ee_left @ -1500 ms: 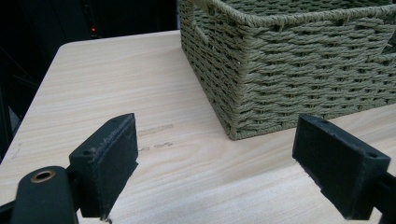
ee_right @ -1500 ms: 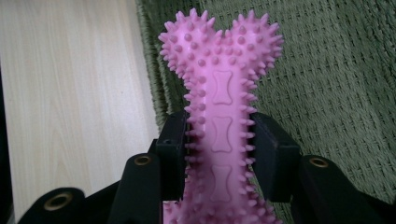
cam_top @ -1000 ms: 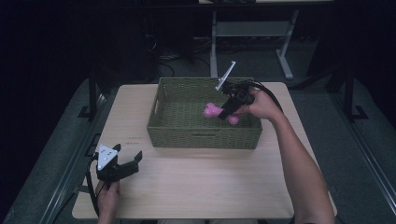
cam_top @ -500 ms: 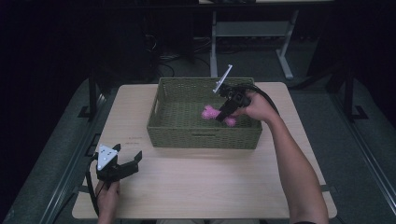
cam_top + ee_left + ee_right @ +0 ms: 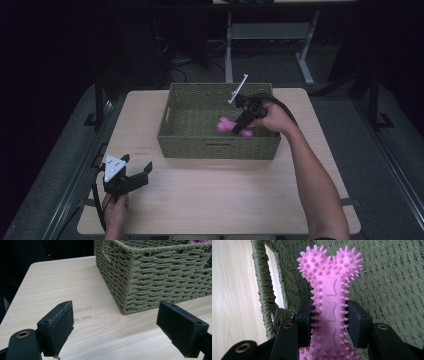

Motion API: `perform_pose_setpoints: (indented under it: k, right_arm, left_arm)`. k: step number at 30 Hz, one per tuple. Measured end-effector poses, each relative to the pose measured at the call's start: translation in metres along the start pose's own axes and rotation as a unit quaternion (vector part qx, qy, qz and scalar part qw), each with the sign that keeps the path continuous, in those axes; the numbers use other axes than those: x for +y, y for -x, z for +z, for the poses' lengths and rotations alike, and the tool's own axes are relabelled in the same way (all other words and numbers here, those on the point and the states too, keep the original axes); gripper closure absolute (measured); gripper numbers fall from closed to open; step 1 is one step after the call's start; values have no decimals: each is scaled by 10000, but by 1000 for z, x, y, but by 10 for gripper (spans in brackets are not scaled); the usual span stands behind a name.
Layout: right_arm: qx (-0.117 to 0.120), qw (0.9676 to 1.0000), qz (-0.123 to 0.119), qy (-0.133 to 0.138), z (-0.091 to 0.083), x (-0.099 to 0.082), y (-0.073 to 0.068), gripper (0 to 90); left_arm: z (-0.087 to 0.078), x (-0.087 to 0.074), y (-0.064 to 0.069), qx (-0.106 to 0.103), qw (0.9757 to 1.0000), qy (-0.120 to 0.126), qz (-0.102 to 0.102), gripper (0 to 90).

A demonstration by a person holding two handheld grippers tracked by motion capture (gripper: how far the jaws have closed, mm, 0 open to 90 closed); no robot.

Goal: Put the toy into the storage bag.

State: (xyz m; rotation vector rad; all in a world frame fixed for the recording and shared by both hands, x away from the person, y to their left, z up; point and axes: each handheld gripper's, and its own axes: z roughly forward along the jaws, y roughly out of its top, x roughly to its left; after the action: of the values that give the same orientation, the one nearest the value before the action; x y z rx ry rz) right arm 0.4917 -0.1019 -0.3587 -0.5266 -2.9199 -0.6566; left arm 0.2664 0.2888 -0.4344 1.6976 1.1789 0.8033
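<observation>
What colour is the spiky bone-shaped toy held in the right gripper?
Pink. The bone toy shows best in the right gripper view, clamped by the right gripper.

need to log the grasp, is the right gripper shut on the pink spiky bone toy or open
Shut on it: the right gripper pinches the pink spiky rubber bone toy at its shaft, both black jaws pressed against it, inside the green woven basket.

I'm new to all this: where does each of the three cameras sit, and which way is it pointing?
High view: above the table, looking forward and down; both forearms and hands enter from below.
Left gripper view: rides the left gripper, looking along its open jaws at the basket.
Right gripper view: rides the right gripper, jaws clamped on the pink bone toy inside the basket.
Shared: all three show the basket.
</observation>
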Motion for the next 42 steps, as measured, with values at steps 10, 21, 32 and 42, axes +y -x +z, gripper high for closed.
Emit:
perform_pose_setpoints:
  k: [10, 21, 32, 42]
  right_arm:
    - [85, 9999, 92, -28, 9, -7, 3, 579]
    - [90, 9998, 79, -136, 16, -6, 3, 578]
    - [140, 9997, 122, -146, 21, -5, 5, 577]
    - [261, 9993, 216, -187, 29, -4, 9, 544]
  left_arm:
    - [0, 0, 0, 1, 10000, -15, 13, 137]
    - [0, 0, 0, 0, 10000, -3, -1, 137]
    - [-1, 0, 0, 16, 10000, 0, -10, 137]
    - [0, 0, -1, 43, 10000, -5, -39, 137]
